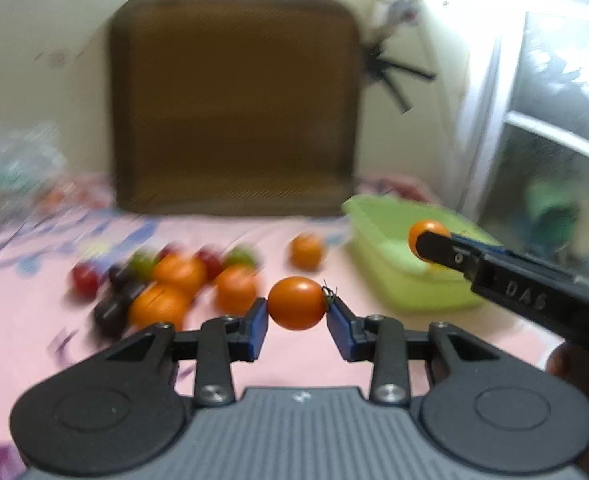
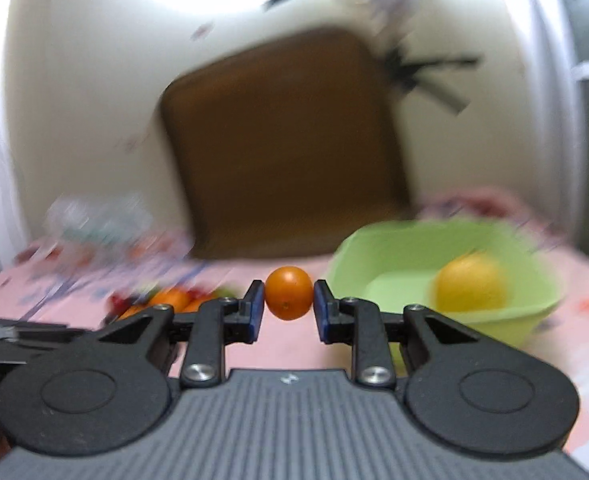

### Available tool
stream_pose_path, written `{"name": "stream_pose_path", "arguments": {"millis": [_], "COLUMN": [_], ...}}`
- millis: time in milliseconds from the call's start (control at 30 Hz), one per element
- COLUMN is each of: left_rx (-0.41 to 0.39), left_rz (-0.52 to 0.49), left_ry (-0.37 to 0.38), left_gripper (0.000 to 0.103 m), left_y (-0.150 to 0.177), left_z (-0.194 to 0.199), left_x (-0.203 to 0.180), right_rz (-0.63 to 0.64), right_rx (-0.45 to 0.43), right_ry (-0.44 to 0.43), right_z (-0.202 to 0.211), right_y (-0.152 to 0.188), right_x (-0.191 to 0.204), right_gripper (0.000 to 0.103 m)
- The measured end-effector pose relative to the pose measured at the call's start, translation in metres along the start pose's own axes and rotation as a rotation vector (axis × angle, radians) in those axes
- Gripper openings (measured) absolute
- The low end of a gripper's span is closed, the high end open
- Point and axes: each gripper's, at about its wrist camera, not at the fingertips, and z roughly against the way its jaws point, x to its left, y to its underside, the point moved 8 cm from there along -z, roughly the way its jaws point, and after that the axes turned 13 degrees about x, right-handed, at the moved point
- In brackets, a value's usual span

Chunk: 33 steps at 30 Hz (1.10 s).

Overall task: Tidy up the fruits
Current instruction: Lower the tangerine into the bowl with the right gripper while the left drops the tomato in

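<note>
My left gripper is shut on a small orange tomato with a green stem, held above the pink cloth. My right gripper is shut on another small orange tomato. In the left wrist view this right gripper hangs over the near rim of the green tub with its tomato. A yellow round fruit lies inside the green tub. A heap of orange, red, green and dark fruits lies left of my left gripper, and one orange fruit sits apart.
A pink patterned cloth covers the surface. A brown cushion leans on the cream wall behind it. Something clear and crinkled sits at the far left. Grey glass panels stand at the right.
</note>
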Motion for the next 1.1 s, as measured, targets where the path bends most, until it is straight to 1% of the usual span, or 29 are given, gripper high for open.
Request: {"name": "stream_pose_path", "arguments": {"millis": [67,133,233,267,333,367,400,433,500,533,567,600,667,800,967,1033,1100], "left_rx": [-0.017,-0.019,-0.01,-0.007,0.007,0.015,0.023,0.031,0.043,0.051,0.055,0.055,0.052,0.04,-0.023,-0.044,-0.068], "left_rz": [-0.034,-0.068,-0.103,-0.092,-0.069,-0.059,-0.056,-0.06,-0.074,-0.082,-0.084,-0.085,-0.084,-0.064,0.01,0.033,0.052], "left_ry": [0.032,0.058,0.063,0.059,0.087,0.104,0.116,0.123,0.124,0.122,0.126,0.127,0.126,0.127,0.105,0.068,0.001], "left_gripper": [0.033,0.033,0.031,0.032,0.033,0.033,0.033,0.033,0.034,0.036,0.04,0.042,0.045,0.048,0.048,0.048,0.048], "left_y": [-0.017,-0.031,-0.044,-0.048,-0.056,-0.058,-0.059,-0.059,-0.058,-0.057,-0.057,-0.057,-0.058,-0.058,-0.055,-0.05,-0.041], "left_z": [-0.007,-0.02,-0.044,-0.05,-0.059,-0.063,-0.067,-0.07,-0.076,-0.079,-0.082,-0.084,-0.085,-0.075,-0.038,-0.022,-0.006], "left_x": [-0.019,-0.04,-0.059,-0.061,-0.063,-0.063,-0.064,-0.065,-0.07,-0.073,-0.074,-0.076,-0.077,-0.074,-0.048,-0.031,-0.009], "right_rz": [0.008,0.029,0.008,-0.002,-0.022,-0.035,-0.054,-0.062,-0.045,-0.027,-0.011,0.002,0.011,-0.029,-0.097,-0.114,-0.118], "right_rx": [-0.04,-0.041,-0.016,0.002,0.008,0.015,0.027,0.037,0.04,0.038,0.032,0.03,0.019,0.011,0.016,0.024,0.027], "right_ry": [0.063,0.11,0.112,0.104,0.134,0.133,0.114,0.096,0.101,0.116,0.132,0.144,0.152,0.143,0.143,0.145,0.16], "right_z": [0.005,0.003,-0.005,-0.008,-0.01,-0.012,-0.013,-0.013,-0.013,-0.013,-0.013,-0.013,-0.011,-0.01,-0.011,-0.011,-0.011], "right_y": [-0.006,-0.007,-0.003,-0.003,-0.005,-0.005,-0.004,-0.002,0.0,0.0,0.001,0.002,0.002,0.002,0.001,0.002,0.002], "right_x": [-0.021,-0.041,-0.062,-0.065,-0.075,-0.078,-0.081,-0.08,-0.075,-0.073,-0.071,-0.07,-0.069,-0.077,-0.09,-0.092,-0.094], "right_gripper": [0.029,0.029,0.029,0.03,0.03,0.031,0.031,0.031,0.031,0.034,0.043,0.046,0.047,0.047,0.047,0.047,0.047]}}
